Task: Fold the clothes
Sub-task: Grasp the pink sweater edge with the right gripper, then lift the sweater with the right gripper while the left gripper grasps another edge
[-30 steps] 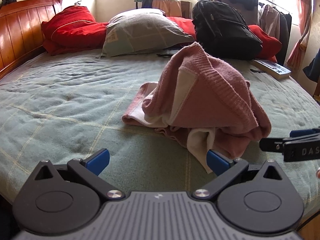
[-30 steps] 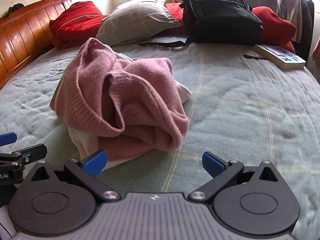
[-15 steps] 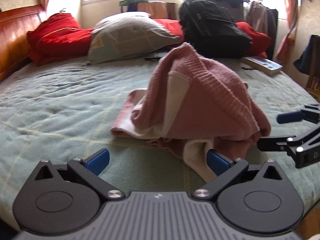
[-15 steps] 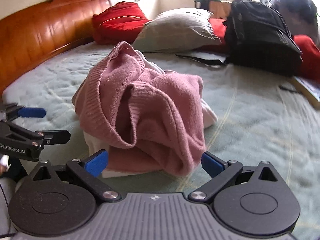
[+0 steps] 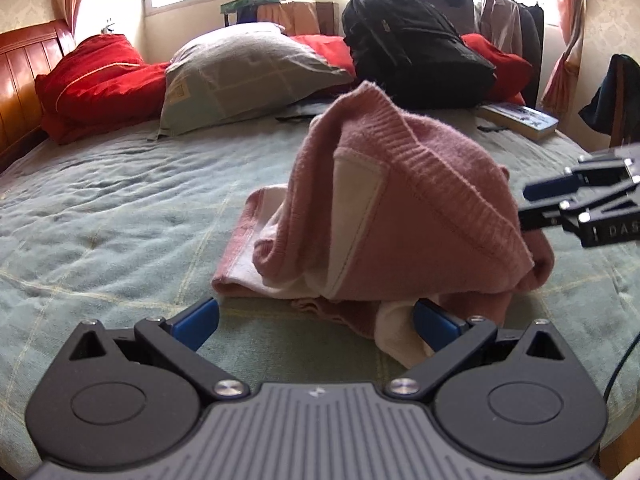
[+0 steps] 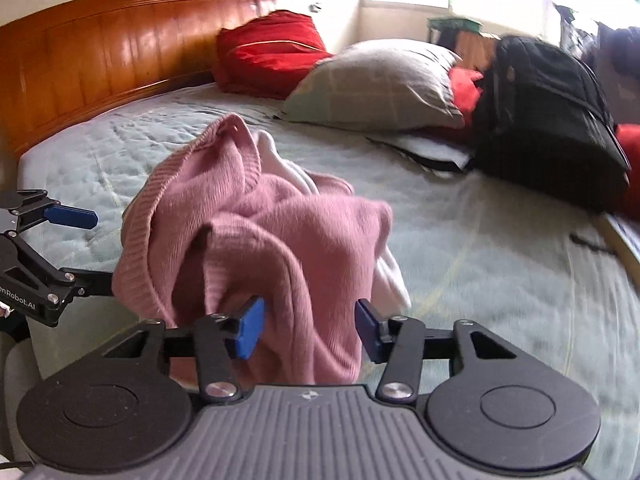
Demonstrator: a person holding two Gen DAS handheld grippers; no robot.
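A: Where is the sweater?

B: Heaped in a crumpled mound near the front edge of the bed, pink knit with a white lining showing through the folds. One ribbed hem stands up in a peak; nothing is laid flat yet, so I judge the folding has barely begun.

A: And the right gripper?

B: It is pushed in at the near side of the mound, jaws closing, with a fold of the pink knit between the blue pads. The pads do not seem to press on the cloth yet, though blur makes that hard to read. Taking a thick fold like this would, I think, let the person lift the sweater and shake it open.

A: The left gripper?

B: Spread wide, low over the bed just in front of the heap. A white flap of the lining lies beside its right pad, but nothing is pinched. It looks placed to take a second corner, so the sweater could be stretched between both.

A: What about the surface?

B: A pale green quilted cover, soft and a little rumpled, with room to spread a sweater on either side of the heap.

A: And the room?

B: A wooden headboard runs along one side. At the far end lie a grey pillow, red bedding, a black backpack and a book. Bright windows behind, clothes hanging at the right.
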